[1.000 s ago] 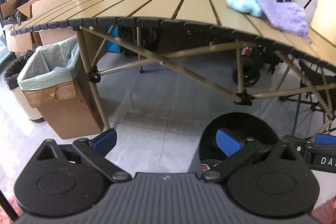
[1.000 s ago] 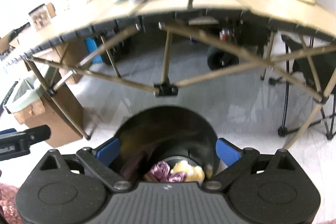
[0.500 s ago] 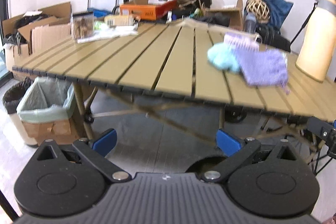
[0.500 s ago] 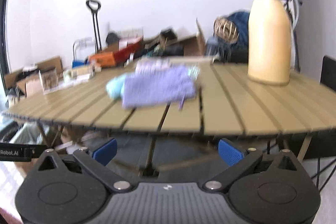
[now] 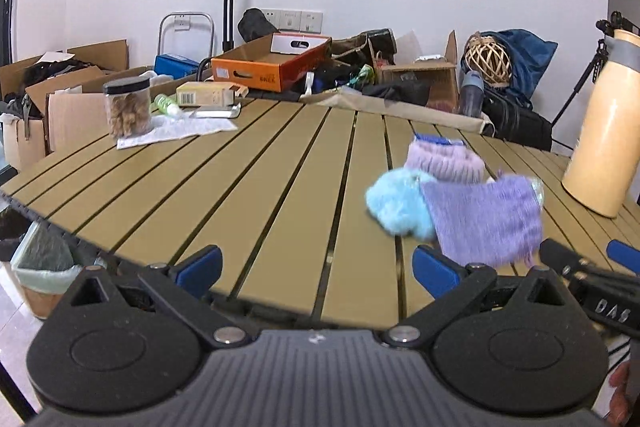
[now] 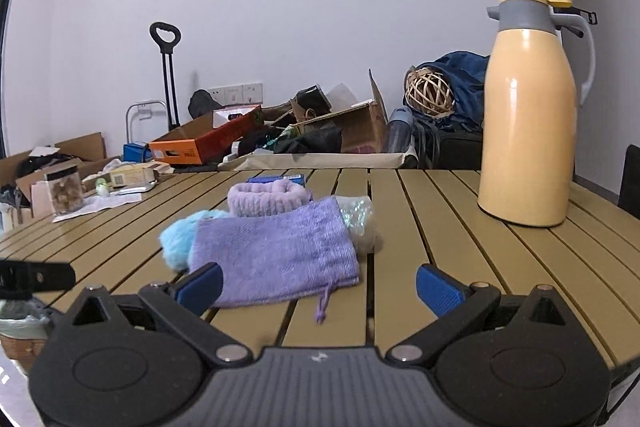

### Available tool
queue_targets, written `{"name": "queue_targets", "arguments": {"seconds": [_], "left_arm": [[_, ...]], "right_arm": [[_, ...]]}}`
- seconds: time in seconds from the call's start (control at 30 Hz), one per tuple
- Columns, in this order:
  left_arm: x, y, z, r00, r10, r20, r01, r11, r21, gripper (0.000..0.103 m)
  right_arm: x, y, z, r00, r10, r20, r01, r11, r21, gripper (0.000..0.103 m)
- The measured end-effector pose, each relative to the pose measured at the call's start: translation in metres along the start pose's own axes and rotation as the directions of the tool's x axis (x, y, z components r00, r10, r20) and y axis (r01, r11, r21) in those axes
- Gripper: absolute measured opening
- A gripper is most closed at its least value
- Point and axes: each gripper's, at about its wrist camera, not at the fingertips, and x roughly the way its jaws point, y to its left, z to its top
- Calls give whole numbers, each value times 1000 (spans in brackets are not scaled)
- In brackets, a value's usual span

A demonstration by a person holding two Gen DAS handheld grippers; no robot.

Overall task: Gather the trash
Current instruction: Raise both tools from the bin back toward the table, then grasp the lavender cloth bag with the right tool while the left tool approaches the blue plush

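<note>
On the slatted tan table [image 5: 248, 187] lies a heap: a purple knit cloth [image 6: 276, 255], a light blue fluffy item [image 6: 180, 239], a lilac knit band [image 6: 266, 197], a blue packet [image 6: 276, 179] behind it and a crinkled clear wrapper [image 6: 358, 217]. The same cloth [image 5: 484, 223] and blue fluff [image 5: 400, 207] show at the right of the left wrist view. My right gripper [image 6: 318, 287] stands open just short of the purple cloth, with nothing between its fingers. My left gripper [image 5: 316, 267] is open over the table's front edge, left of the heap.
A cream thermos jug [image 6: 528, 115] stands at the table's right. A jar [image 5: 128, 107], a white sheet [image 5: 176, 131] and a small box [image 5: 208, 93] sit at the far left. A lined bin [image 5: 44, 267] stands on the floor below left. Boxes and bags crowd the back wall.
Both grippers have risen from below the table, over a black bin holding trash, up to tabletop height. Both stay open throughout.
</note>
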Motion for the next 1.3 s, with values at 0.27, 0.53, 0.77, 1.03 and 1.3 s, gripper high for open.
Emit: {"name": "queue_targets", "arguments": {"seconds": [0.27, 0.53, 0.77, 1.03, 1.3], "left_arm": [[36, -10, 26, 1000, 2, -16, -2, 1000, 5, 103], [74, -9, 37, 998, -1, -64, -2, 999, -48, 103], [93, 0, 41, 994, 21, -107, -32, 994, -102, 103], [91, 0, 40, 993, 14, -116, -28, 993, -113, 103], [89, 6, 39, 993, 21, -118, -35, 992, -122, 103]], "right_arm": [[50, 7, 10, 998, 16, -65, -14, 1000, 26, 103], [85, 17, 18, 994, -36, -105, 33, 999, -33, 100], [101, 18, 21, 984, -38, -173, 32, 999, -38, 89], [105, 29, 17, 977, -74, -197, 51, 991, -122, 61], [100, 45, 11, 980, -104, -167, 63, 970, -236, 51]]}}
